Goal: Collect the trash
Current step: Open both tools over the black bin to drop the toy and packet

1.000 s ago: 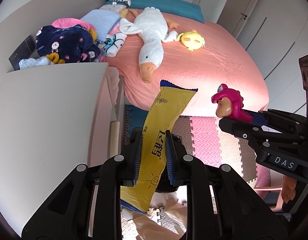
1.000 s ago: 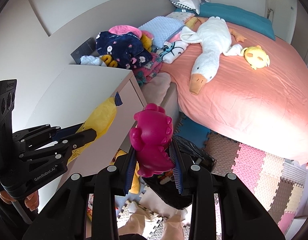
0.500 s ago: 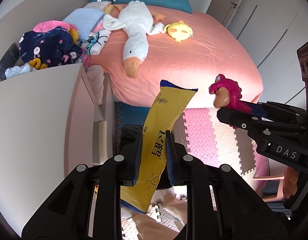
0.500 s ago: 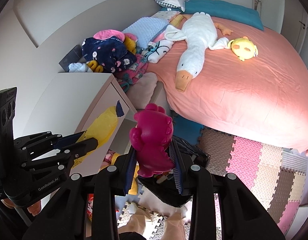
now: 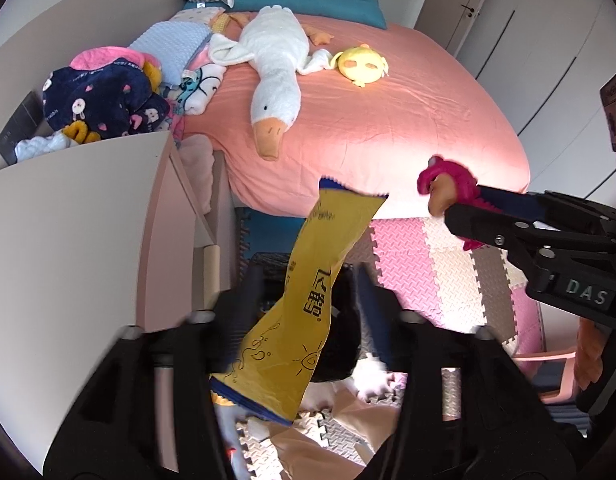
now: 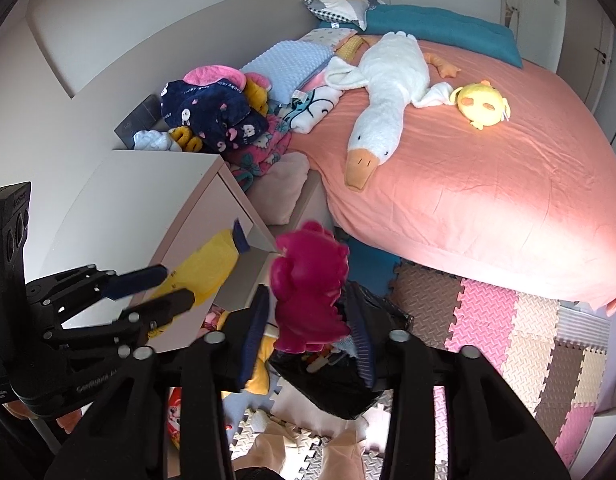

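Observation:
A yellow snack wrapper (image 5: 308,304) hangs loose between the spread fingers of my left gripper (image 5: 308,300), which is open, above a black trash bag (image 5: 340,364). In the right wrist view the left gripper (image 6: 155,292) is at the left with the wrapper (image 6: 205,268). My right gripper (image 6: 308,320) has its fingers apart, and the magenta toy figure (image 6: 308,292) sits loose between them above the black bag (image 6: 332,380). The toy (image 5: 448,188) also shows in the left wrist view at the right gripper's tips.
A pink bed (image 5: 388,120) holds a white goose plush (image 5: 275,60) and a yellow plush (image 5: 362,66). A pale nightstand (image 6: 147,216) stands at the left, with piled clothes (image 6: 211,112) behind it. Foam floor mats (image 6: 508,332) cover the floor.
Both grippers have opened; they were shut on the wrapper and the toy. The wrapper has slipped lower and tilted. Both views have shifted slightly toward the bed.

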Demonstrator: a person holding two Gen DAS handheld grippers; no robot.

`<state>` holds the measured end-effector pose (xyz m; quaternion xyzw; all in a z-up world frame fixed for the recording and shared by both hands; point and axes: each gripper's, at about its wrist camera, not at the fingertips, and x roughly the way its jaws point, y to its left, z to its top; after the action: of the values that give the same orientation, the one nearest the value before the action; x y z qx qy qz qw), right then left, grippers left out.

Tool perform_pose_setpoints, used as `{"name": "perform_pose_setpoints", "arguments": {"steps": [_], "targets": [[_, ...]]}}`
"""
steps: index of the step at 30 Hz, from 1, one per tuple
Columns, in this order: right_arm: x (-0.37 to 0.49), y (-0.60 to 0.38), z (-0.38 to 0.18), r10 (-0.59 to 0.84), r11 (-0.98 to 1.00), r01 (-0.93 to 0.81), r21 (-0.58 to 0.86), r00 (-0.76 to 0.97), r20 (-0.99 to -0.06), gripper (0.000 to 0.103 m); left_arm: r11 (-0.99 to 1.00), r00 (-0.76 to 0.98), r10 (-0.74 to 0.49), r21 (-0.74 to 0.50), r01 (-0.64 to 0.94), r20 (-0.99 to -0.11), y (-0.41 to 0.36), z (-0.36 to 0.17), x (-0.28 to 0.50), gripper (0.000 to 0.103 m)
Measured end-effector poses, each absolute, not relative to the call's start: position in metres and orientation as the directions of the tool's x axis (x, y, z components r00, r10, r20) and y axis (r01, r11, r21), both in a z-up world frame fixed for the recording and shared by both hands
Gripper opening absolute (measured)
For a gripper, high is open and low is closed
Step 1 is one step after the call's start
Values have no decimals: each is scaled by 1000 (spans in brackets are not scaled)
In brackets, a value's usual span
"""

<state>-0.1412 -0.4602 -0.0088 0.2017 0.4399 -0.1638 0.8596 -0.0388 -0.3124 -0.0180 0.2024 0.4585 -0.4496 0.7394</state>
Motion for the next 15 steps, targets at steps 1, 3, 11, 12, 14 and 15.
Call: {"name": "perform_pose_setpoints", "arguments": {"steps": [1,3,11,12,14,15], "targets": [[-143,-459,-5,-132,866,464,184,569,-812,69,531,224,-486,-81,843,-845,-309,-15,-39,96],[-144,-457,1,-169,869,469,157,579,-798,69,537,256,-479,-49,842,-840,-306,-14,-40,97],[-143,-456,4,-162,875,459,156,579,-799,69,572,267,-459,-52,818,-847,-297,-16,-33,97],[-143,-455,4,-161,875,459,155,578,-800,69,573,270,-459,-49,818,-847,-297,-15,-34,97],[-142,-454,4,-157,877,455,156,577,-802,69,575,274,-460,-48,817,-845,-295,-14,-36,97],[-141,-454,4,-156,877,454,156,576,-802,69,576,275,-460,-48,816,-844,-295,-14,-36,97]]}}
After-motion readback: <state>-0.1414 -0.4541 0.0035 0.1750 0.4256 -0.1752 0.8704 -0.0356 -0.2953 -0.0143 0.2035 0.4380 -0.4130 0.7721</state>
